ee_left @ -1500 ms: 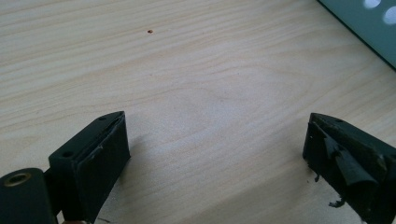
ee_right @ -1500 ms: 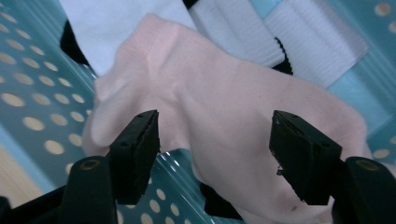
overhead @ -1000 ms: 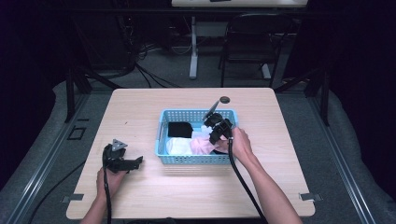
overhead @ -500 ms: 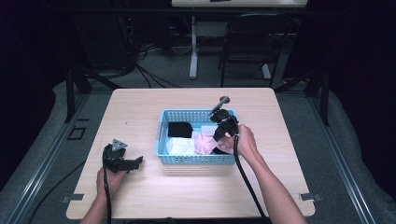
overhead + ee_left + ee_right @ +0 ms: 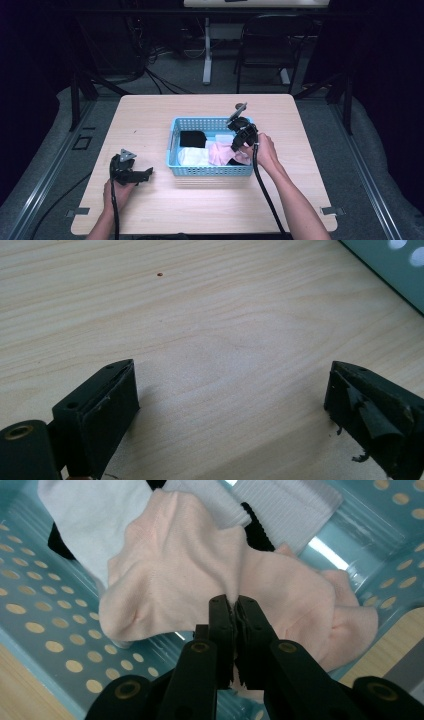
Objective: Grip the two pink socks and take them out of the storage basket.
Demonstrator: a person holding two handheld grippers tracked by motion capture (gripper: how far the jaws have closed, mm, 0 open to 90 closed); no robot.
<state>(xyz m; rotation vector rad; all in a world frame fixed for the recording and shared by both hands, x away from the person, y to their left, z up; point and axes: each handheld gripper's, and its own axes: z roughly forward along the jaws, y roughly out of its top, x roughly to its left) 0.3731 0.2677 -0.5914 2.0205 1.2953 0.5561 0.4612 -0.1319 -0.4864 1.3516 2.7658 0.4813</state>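
Note:
A light blue perforated basket (image 5: 172, 141) sits mid-table and holds several socks. My right gripper (image 5: 238, 143) reaches into its right side, shut on a pale pink sock (image 5: 175, 570), pinching a fold of it just above the basket floor (image 5: 45, 620). The pink sock (image 5: 218, 152) lies over a white sock (image 5: 80, 510) and a ribbed white one (image 5: 280, 505), with black fabric (image 5: 257, 532) showing between them. A black sock (image 5: 192, 138) and a white sock (image 5: 192, 156) lie at the basket's left. My left gripper (image 5: 145, 173) rests open on the table (image 5: 210, 330) left of the basket, nothing between its pads (image 5: 112, 395).
The basket's corner (image 5: 395, 265) shows at the upper right of the left gripper view. Bare wood (image 5: 150, 115) surrounds the basket. Cables (image 5: 265, 195) trail from both grippers toward the near edge. A chair (image 5: 265, 45) and desk legs stand beyond the table's far side.
My right gripper has shifted a little right and up inside the basket with the pink sock. The left gripper has stayed put.

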